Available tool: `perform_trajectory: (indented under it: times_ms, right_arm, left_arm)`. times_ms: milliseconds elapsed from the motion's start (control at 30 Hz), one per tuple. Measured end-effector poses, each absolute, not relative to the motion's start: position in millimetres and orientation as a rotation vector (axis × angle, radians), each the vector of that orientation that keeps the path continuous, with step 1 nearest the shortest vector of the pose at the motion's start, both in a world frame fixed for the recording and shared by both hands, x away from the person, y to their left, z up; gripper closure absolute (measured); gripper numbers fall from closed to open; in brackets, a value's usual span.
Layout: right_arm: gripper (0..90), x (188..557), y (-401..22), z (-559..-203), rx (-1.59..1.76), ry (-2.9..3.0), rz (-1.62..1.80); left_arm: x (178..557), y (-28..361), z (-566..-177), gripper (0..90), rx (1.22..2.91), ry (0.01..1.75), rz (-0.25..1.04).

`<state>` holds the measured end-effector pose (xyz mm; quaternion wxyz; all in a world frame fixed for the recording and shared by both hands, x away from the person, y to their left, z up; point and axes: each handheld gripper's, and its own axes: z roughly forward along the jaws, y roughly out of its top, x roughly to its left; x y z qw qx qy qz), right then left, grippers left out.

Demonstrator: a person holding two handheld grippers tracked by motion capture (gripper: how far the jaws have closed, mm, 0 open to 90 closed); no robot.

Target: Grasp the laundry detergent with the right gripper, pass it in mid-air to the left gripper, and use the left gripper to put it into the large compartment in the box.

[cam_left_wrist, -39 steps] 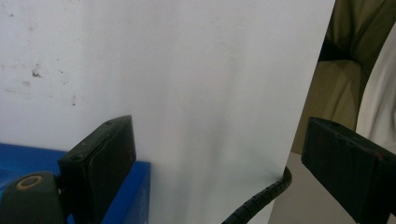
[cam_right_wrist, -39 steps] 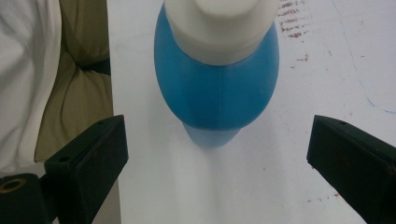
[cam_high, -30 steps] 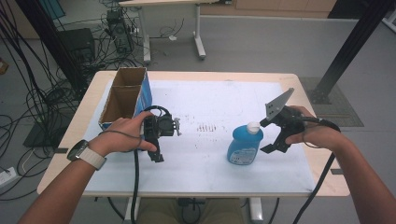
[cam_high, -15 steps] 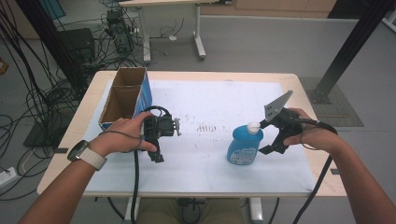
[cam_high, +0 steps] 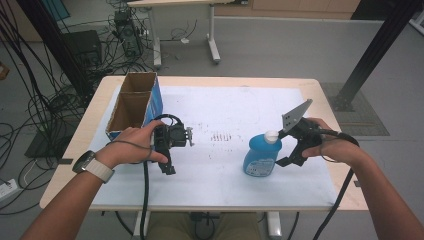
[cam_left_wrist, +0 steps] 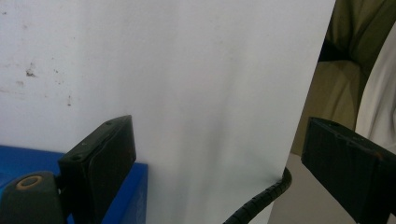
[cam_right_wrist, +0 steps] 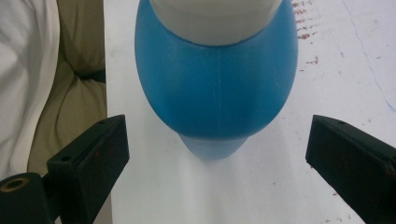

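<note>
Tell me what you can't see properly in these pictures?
- Blue plastic bottle with white cap: top cut off by the right gripper view's upper edge; label too small in the high view.
- Open brown cardboard box: its bottom is hidden by its own walls in the high view.
- Left gripper: partly covered by the hand.

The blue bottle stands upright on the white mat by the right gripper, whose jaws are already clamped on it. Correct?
Not quite. The blue bottle does stand upright on the white mat by the right gripper, but the jaws are open on either side of it, not touching it. The right gripper view shows clear gaps.
</note>
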<state>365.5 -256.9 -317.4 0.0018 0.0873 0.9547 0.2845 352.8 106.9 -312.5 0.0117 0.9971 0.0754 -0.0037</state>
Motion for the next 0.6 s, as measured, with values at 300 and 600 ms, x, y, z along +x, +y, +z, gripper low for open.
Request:
perform_trajectory:
  times_ms: [300,600]
  right_arm:
    - [6.4,365.2,-258.3,-321.7,0.274,2.989,0.928]
    - [6.4,364.9,-259.0,-325.6,0.284,2.980,0.954]
  left_arm:
    - [352.4,106.8,-312.6,10.3,3.103,0.234,-0.010]
    - [352.4,107.4,-313.1,10.4,3.104,0.236,-0.012]
